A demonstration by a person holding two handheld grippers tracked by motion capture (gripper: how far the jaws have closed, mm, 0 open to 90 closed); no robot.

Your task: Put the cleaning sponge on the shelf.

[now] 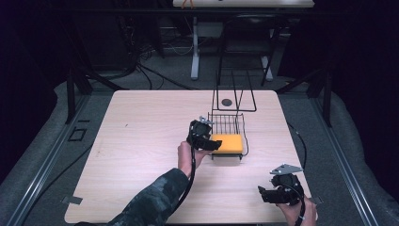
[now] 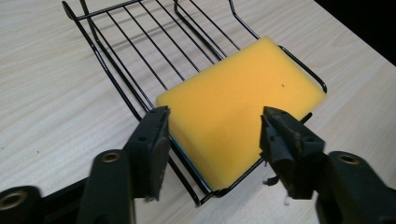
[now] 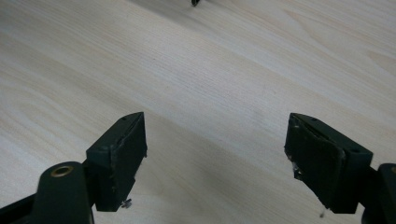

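Note:
A yellow sponge [image 1: 227, 143] [image 2: 238, 112] lies flat in the near end of a black wire basket [image 1: 227, 123] [image 2: 140, 51] at the table's middle. My left gripper [image 1: 211, 144] [image 2: 212, 135] hovers at the basket's left near corner, open, its jaws on either side of the sponge's near end without gripping it. My right gripper [image 1: 263, 194] [image 3: 215, 154] is open over bare wood near the table's front right edge, nothing between its jaws.
A tall black wire frame [image 1: 234, 96] stands behind the basket, with a small dark round object [image 1: 227, 101] on the table inside it. The light wooden table [image 1: 141, 141] has wide bare areas left and front. Dark floor and table legs lie beyond.

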